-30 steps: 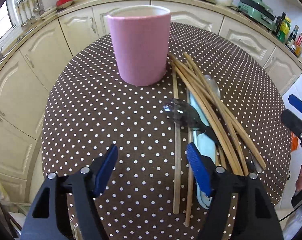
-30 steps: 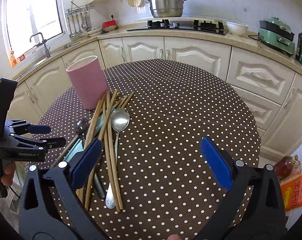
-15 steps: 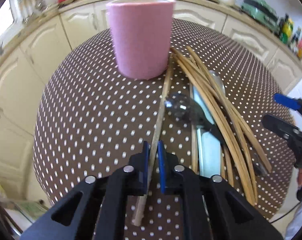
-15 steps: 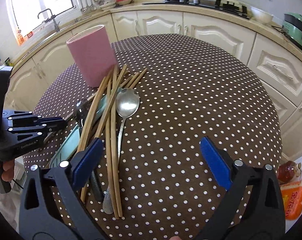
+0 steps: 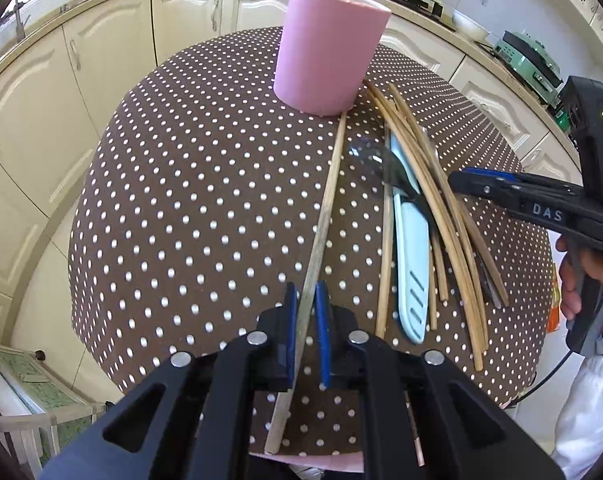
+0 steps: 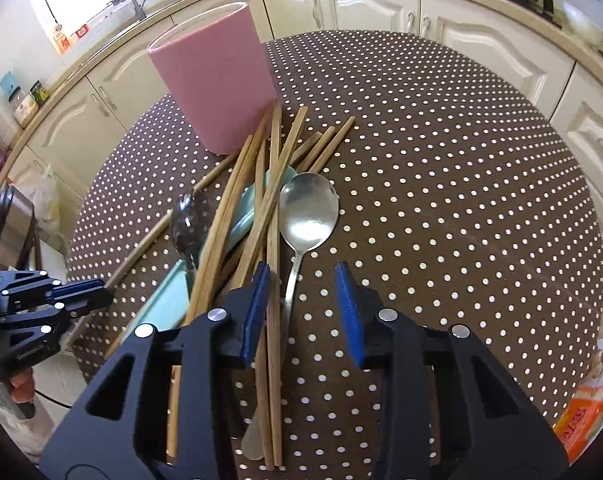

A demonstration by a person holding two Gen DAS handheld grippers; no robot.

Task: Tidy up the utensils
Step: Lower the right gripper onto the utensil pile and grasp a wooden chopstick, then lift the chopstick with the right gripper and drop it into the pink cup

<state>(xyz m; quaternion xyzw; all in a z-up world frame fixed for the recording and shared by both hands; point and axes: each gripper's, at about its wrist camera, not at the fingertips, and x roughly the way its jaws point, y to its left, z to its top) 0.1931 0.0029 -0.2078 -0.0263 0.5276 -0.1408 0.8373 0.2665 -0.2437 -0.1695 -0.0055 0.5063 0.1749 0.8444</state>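
The left gripper (image 5: 306, 320) is holding a single wooden chopstick (image 5: 326, 208), its jaws closed narrow on the stick near its lower end, while the far tip is reaching up to the base of the pink holder (image 5: 328, 46) standing upright at the back of the polka-dot table (image 5: 181, 200). The grip is sitting far from the middle of a long thin stick, so the stick is likely to be pivoting between the pads when lifted, and its tip could be catching the holder's wall or rim and nudging it rather than dropping inside. The right gripper (image 6: 303, 312) is hovering over the pile with its jaws partly open and holding nothing, straddling the handle of the metal spoon (image 6: 307, 216); one pad is sitting just beside the loose chopsticks (image 6: 275, 208), so closing here risks pinching a stick along with the handle or scattering the heap. The right wrist view is showing what the left one is not: the holder's open top, the full bowl of the metal spoon, and the spread of stick tips beside the holder. The left wrist view is alone in showing the closed grip on the single stick, the slotted end of the pale blue utensil (image 5: 413, 248), and the dark spoon (image 5: 371, 156) lying across it.
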